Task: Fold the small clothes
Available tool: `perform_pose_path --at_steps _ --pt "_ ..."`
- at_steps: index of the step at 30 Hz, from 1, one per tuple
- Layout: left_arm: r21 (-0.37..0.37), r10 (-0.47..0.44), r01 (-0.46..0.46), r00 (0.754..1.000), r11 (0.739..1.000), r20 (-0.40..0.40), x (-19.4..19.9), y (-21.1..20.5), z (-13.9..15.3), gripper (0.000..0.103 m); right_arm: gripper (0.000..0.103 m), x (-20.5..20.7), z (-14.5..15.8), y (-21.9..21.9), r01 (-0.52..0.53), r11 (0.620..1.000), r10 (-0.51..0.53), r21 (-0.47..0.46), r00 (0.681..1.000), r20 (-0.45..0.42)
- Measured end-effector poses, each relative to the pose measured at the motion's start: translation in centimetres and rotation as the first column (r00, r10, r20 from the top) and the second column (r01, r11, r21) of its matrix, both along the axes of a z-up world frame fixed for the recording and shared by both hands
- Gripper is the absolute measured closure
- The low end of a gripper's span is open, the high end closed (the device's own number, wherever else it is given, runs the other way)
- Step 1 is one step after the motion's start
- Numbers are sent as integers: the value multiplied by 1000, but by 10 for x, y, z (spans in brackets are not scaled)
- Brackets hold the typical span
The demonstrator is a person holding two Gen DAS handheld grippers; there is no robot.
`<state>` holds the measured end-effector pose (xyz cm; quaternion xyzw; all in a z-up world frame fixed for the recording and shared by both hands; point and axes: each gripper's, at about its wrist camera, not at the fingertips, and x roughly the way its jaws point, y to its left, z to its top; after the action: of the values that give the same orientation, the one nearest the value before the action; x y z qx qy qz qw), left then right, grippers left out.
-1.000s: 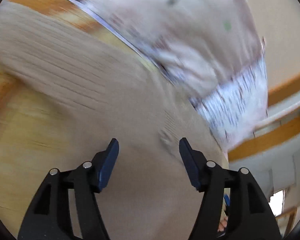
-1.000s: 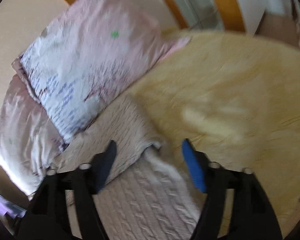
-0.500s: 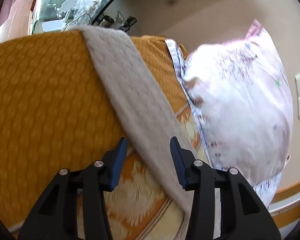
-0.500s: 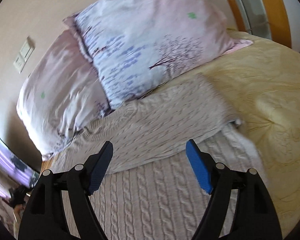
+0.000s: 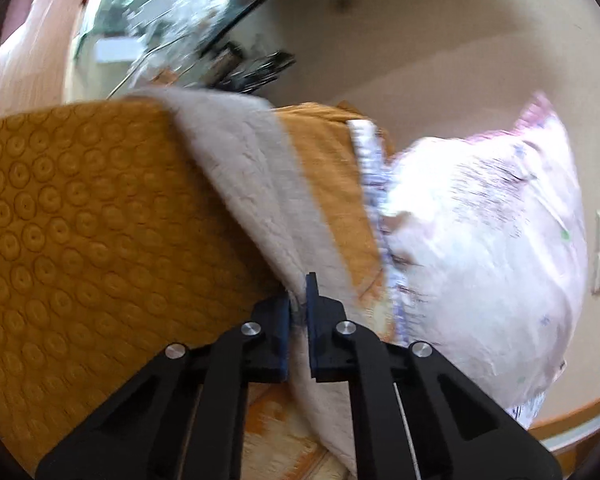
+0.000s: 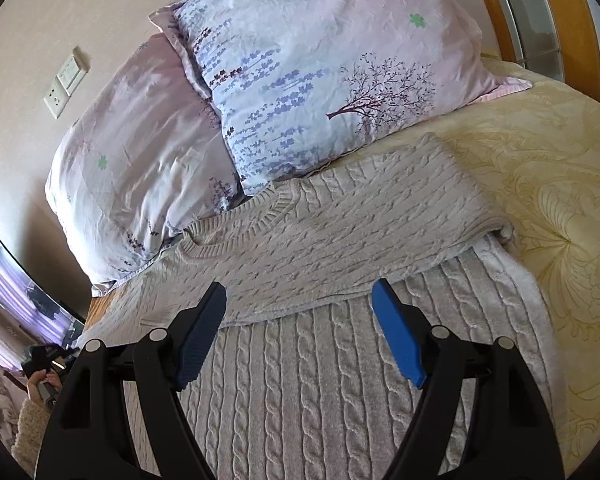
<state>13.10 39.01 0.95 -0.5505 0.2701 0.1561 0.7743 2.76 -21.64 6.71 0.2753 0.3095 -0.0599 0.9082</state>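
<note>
The left hand-held gripper (image 5: 298, 300) is clenching the edge of the cream cable-knit sweater's sleeve (image 5: 252, 184), which is hanging over the orange bedspread (image 5: 80, 216). The right hand-held gripper (image 6: 298, 312) is hovering released above the sweater (image 6: 340, 240), which is lying on the bed (image 6: 560, 208) just beside the floral pillows (image 6: 320, 72), one sleeve folded across.
</note>
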Motion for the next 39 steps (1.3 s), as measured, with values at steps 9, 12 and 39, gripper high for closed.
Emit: perform_pose_path --at_steps 9,12,39 --pt "131 -341 317 906 939 251 34 -146 96 97 26 -8 3 -7 10 1000 -10 13 1000 21" --pt "171 -514 485 815 858 270 55 -235 102 97 26 -10 3 -10 11 1000 -12 14 1000 19" --pt "187 -635 639 768 746 -87 35 -247 1 68 58 115 24 215 -704 551 719 -448 673 -173"
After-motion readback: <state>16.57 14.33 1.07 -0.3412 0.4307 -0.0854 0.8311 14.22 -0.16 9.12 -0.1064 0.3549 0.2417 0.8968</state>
